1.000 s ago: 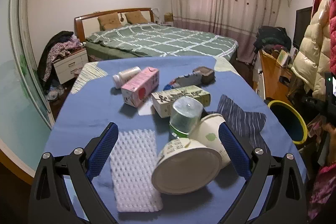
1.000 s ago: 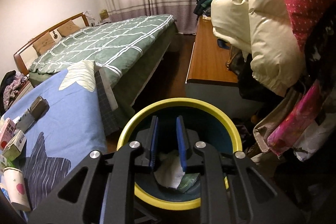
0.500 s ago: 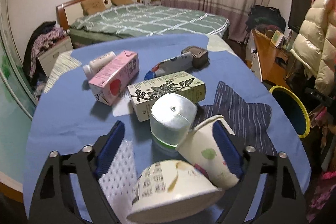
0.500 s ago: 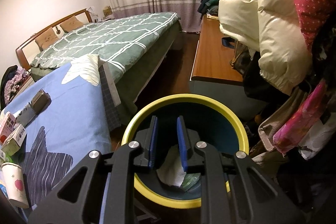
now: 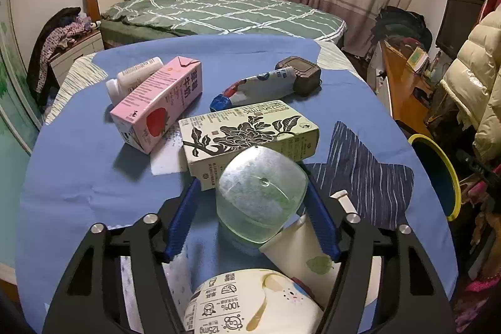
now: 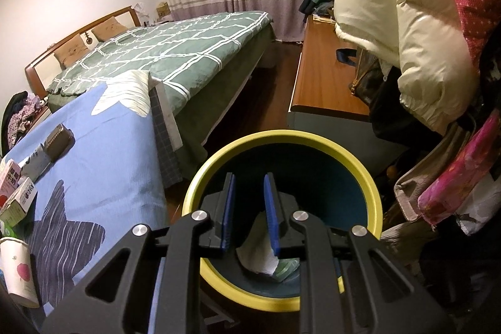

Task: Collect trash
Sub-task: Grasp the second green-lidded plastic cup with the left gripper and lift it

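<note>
My left gripper (image 5: 252, 205) is open, its blue pads on either side of a clear plastic cup (image 5: 261, 197) that stands upside down on the blue table (image 5: 78, 177); the right pad looks close to it. A white paper cup (image 5: 308, 252) and a white bowl (image 5: 250, 302) lie just in front. A green-and-white carton (image 5: 250, 135), pink milk carton (image 5: 159, 107), white bottle (image 5: 134, 79) and blue-capped bottle (image 5: 253, 88) lie beyond. My right gripper (image 6: 249, 208) is open a little and empty over the yellow-rimmed bin (image 6: 281, 140), which holds white crumpled trash (image 6: 260, 252).
White foam netting (image 5: 137, 280) lies under my left gripper. A brown box (image 5: 299, 74) sits at the table's far side. The bin also shows at the right of the left wrist view (image 5: 438, 174). A bed, a wooden desk (image 6: 325, 77) and hanging coats surround the bin.
My left gripper moved forward and lower over the table, and its pads have narrowed around the clear cup. My right gripper rose slightly over the bin and its jaws opened a little.
</note>
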The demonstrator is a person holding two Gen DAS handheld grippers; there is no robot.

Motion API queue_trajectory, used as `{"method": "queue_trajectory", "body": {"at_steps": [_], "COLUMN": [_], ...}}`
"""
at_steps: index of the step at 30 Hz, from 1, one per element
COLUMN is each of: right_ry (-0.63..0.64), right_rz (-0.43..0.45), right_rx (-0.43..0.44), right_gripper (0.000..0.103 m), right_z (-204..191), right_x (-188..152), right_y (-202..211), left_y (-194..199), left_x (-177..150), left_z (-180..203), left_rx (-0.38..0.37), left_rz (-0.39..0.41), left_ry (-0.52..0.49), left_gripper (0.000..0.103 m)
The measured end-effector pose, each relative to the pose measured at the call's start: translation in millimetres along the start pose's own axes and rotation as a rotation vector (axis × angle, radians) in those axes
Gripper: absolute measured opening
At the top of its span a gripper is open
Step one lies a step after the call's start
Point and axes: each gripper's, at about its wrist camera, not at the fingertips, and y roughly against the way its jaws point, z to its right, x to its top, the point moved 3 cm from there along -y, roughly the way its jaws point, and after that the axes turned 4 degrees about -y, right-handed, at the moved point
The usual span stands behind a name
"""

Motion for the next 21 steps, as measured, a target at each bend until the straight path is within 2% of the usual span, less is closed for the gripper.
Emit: {"method": "queue_trajectory", "body": {"at_steps": [2, 14, 21], "right_ry": [-0.002, -0.011, -0.025], "right_rz": [0.001, 0.020, 0.036], "right_rx": [0.001, 0.007, -0.004], "right_gripper": [0.018, 0.018, 0.018], "right_z": [0, 5, 16], "right_x": [0, 1, 2], "right_y": [0, 9, 16], "left_y": [-2, 35, 61], "left_x": [1, 25, 43], "left_z": [2, 13, 35], "left_rx": [-0.014, -0.033, -0.056], "left_rz": [0.000, 0.094, 0.162], "left_ry": [-0.003, -0.018, -0.049], "left_gripper": [0.055, 0.055, 0.055]}}
